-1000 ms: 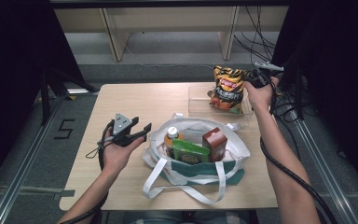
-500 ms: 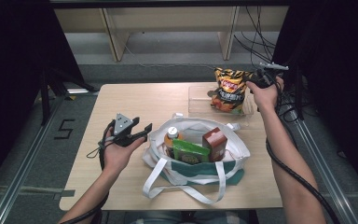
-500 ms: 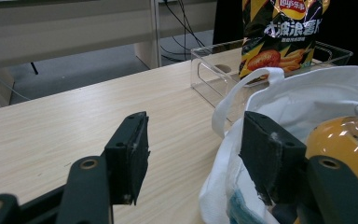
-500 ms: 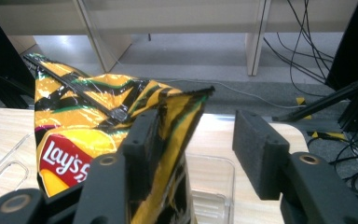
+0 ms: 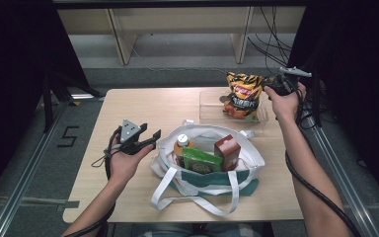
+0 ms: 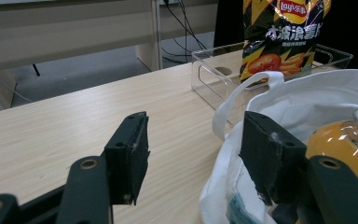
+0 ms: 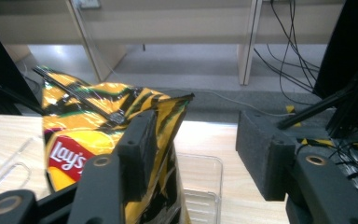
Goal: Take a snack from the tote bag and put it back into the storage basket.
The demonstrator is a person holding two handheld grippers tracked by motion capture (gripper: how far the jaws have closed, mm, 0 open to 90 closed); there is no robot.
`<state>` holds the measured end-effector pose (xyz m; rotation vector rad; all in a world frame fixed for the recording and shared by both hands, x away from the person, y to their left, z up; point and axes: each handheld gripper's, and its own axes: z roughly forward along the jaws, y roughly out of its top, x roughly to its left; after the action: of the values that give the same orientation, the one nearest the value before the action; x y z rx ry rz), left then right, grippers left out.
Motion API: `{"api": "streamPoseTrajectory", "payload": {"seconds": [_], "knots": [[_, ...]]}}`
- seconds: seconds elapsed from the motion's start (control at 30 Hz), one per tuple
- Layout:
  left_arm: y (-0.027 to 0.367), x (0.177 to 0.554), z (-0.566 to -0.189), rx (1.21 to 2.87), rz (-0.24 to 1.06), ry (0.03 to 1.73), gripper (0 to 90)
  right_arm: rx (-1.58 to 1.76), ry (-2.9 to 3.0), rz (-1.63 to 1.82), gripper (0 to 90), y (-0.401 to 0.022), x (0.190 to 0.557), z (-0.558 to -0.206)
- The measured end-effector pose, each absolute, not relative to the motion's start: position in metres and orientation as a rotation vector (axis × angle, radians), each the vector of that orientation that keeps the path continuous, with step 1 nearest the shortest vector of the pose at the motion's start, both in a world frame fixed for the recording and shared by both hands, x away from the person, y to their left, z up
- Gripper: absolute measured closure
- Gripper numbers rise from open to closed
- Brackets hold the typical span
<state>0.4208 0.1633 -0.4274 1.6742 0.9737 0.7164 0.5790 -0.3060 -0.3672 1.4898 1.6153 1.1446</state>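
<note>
Two tools open, chips standing in the clear bin.

My right tool (image 5: 271,88) has just been spreading its jaws; they stand apart beside the chip bag (image 5: 242,96), gripping nothing. The high view shows the bag upright in the clear bin (image 5: 212,114) on the desk (image 5: 143,106). My left tool (image 6: 191,158) gapes empty against the tote bag (image 5: 246,158); its view catches the orange bottle (image 6: 340,140).

- One yellow chip bag (image 5: 242,95).
- One clear plastic box (image 5: 211,109) under the chip bag.
- One white cloth bag (image 5: 202,175) with long handles.
- Three things inside the white bag: one orange drink bottle (image 5: 181,146), one green packet (image 5: 201,161), one red-brown box (image 5: 227,149).
- One wooden table (image 5: 143,106).
- Two black grippers: left gripper (image 5: 145,140), right gripper (image 5: 269,84).
</note>
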Motion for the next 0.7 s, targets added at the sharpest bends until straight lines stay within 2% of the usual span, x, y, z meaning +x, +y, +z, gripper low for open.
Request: {"api": "streamPoseTrajectory", "payload": {"seconds": [0.3, 0.7], "knots": [[0.162, 0.42, -0.426, 1.676, 0.719, 0.969, 41.0, 1.46, 1.627, 1.177, 43.4, -0.306, 0.557, -0.362], [0.161, 0.419, -0.426, 1.675, 0.72, 0.967, 41.0, 1.435, 1.659, 1.236, 43.0, -0.313, 0.527, -0.361]]}}
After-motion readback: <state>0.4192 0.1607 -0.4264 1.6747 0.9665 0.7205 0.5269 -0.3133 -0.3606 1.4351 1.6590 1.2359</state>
